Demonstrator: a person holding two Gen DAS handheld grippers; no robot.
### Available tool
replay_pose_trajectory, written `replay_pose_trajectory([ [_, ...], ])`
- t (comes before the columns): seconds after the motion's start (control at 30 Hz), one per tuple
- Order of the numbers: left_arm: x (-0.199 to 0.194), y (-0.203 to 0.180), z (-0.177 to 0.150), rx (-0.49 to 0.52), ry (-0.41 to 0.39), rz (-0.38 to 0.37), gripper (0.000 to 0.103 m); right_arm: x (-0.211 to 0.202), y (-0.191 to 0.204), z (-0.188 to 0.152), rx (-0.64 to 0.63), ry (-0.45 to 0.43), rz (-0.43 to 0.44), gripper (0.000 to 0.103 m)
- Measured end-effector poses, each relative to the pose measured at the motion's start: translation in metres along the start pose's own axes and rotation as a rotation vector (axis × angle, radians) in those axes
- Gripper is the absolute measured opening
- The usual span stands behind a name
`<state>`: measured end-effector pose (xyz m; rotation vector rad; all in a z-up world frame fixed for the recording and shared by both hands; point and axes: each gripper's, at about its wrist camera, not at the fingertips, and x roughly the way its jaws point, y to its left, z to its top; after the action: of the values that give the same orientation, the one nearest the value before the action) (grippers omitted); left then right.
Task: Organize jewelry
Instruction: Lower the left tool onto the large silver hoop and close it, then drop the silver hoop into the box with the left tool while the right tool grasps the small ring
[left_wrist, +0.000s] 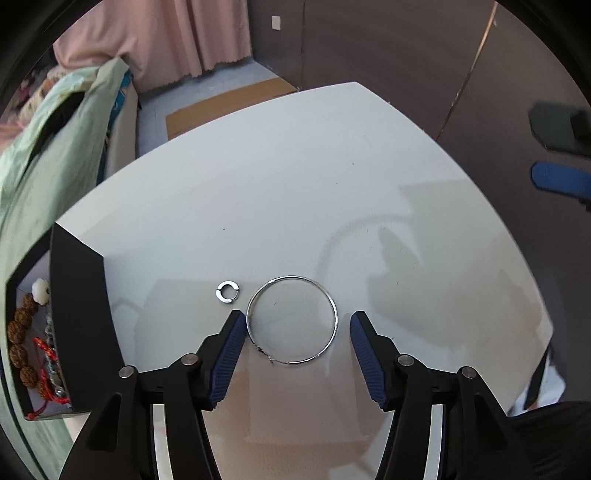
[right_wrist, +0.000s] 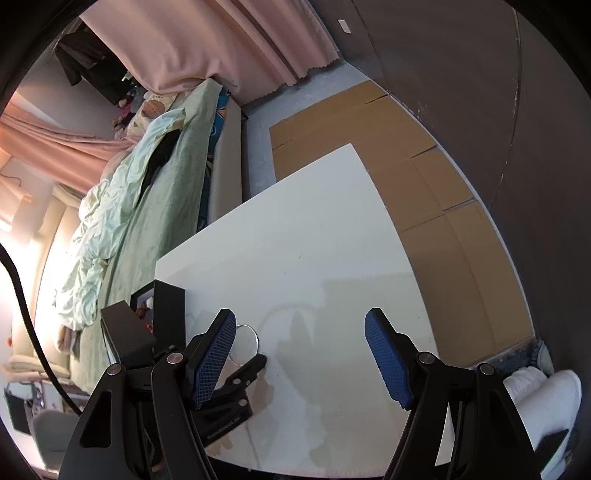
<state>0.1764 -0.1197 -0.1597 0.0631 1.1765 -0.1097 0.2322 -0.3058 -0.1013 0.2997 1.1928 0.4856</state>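
Observation:
A thin silver bangle (left_wrist: 334, 314) lies flat on the white table (left_wrist: 295, 184). My left gripper (left_wrist: 295, 317) points down over it, open, one blue pad on each side. The left pad (left_wrist: 231, 343) is at the bangle's rim, and the right pad stands apart from it. A small silver split ring (left_wrist: 228, 292) lies just left of the bangle. The black jewelry box (left_wrist: 79, 314) at the table's left edge holds brown beads and a red cord. My right gripper (right_wrist: 300, 317) hovers open and empty over the table. Its view shows the bangle (right_wrist: 255, 338) and the box (right_wrist: 168, 310).
A bed with pale green bedding (right_wrist: 147, 206) runs along the table's left side. Flattened cardboard (right_wrist: 424, 177) covers the floor beyond the table, with pink curtains (right_wrist: 221, 44) and a dark wall behind. A person's white-socked feet (right_wrist: 543, 391) are at the lower right.

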Motion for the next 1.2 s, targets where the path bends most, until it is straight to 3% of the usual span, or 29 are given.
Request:
replay_pose_trajectory([
  [0.03, -0.001, 0.001, 0.000, 0.005, 0.001, -0.006, 0.051, 0.001, 0.001, 0.000, -0.002, 0.001, 0.000, 0.073],
  [0.23, -0.007, 0.018, 0.004, -0.044, 0.009, -0.063, 0.051, 0.012, 0.009, -0.002, -0.018, 0.023, -0.001, 0.073],
  [0.67, -0.068, 0.085, 0.009, -0.191, -0.117, -0.094, 0.051, 0.032, 0.042, -0.007, -0.078, 0.042, 0.001, 0.072],
  [0.73, -0.077, 0.092, 0.011, -0.204, -0.139, -0.089, 0.051, 0.036, 0.049, -0.008, -0.108, 0.044, -0.012, 0.068],
  [0.8, -0.086, 0.100, 0.010, -0.216, -0.159, -0.078, 0.051, 0.042, 0.057, -0.009, -0.131, 0.055, -0.021, 0.056],
  [1.07, -0.107, 0.137, 0.000, -0.285, -0.199, -0.074, 0.051, 0.079, 0.089, -0.020, -0.244, 0.122, -0.089, 0.032],
  [1.2, -0.115, 0.150, -0.007, -0.309, -0.213, -0.065, 0.051, 0.097, 0.102, -0.025, -0.283, 0.142, -0.125, 0.030],
])
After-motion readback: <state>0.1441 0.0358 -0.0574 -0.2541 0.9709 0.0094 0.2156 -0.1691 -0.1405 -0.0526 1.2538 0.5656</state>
